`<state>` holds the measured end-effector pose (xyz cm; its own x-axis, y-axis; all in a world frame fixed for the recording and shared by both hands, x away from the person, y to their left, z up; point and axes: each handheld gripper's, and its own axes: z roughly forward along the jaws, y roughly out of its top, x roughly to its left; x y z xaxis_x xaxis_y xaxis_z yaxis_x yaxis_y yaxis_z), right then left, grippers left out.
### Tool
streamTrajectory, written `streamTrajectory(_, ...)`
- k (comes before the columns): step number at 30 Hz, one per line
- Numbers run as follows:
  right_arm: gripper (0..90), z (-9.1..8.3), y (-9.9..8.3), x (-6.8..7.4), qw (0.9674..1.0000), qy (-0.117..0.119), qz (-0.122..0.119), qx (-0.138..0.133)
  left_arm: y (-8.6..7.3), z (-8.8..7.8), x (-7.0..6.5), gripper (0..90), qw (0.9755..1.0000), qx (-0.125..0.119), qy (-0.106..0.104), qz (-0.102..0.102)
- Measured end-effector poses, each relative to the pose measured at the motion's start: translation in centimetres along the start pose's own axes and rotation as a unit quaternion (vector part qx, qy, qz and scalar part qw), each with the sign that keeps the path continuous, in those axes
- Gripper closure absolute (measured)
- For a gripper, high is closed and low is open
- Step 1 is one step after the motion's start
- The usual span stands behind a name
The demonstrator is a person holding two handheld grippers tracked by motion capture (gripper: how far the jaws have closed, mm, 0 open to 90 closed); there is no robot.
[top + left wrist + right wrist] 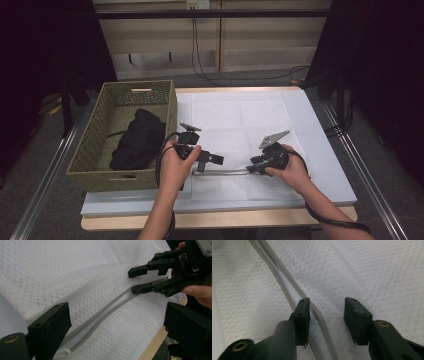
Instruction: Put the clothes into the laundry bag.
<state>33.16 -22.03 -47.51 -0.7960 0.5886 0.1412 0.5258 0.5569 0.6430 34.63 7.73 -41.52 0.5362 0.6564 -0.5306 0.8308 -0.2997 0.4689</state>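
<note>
A white mesh bag point(240, 120) lies flat on the table, its grey zipper point(225, 172) running along the near edge. My left gripper point(212, 160) points right at the zipper's left end. Its jaws stand open and wide, with the zipper point(105, 310) running out between them and a small white piece point(61, 353) at their base. My right gripper point(252, 167) faces it from the right. Its jaws stand apart just over the mesh, the zipper point(284, 277) passing under the left one. The right gripper point(133, 280) rests its lower jaw at the zipper's far end.
A woven basket point(95, 145) with a black garment point(137, 140) inside stands at the table's left. The bag lies on a pale blue mat point(320, 150). The wooden table edge point(225, 217) runs close behind my hands.
</note>
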Motion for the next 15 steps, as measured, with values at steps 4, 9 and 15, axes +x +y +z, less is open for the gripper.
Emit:
streamTrajectory(4,72.4,0.01,0.13,-0.22,0.9998,-0.011,-0.017,0.004,-0.01,0.10,-0.05,7.2,1.0000,-0.001,-0.002,-0.003)
streamTrajectory(9,86.5,-0.06,0.12,-0.62,0.9997,-0.018,-0.014,0.005,-0.02,-0.02,-0.14,7.3,1.0000,0.000,-0.004,-0.003)
streamTrajectory(15,88.8,-0.76,0.43,-0.84,0.9999,0.001,0.015,0.001,0.01,-0.16,-0.07,7.3,1.0000,-0.004,0.001,0.001)
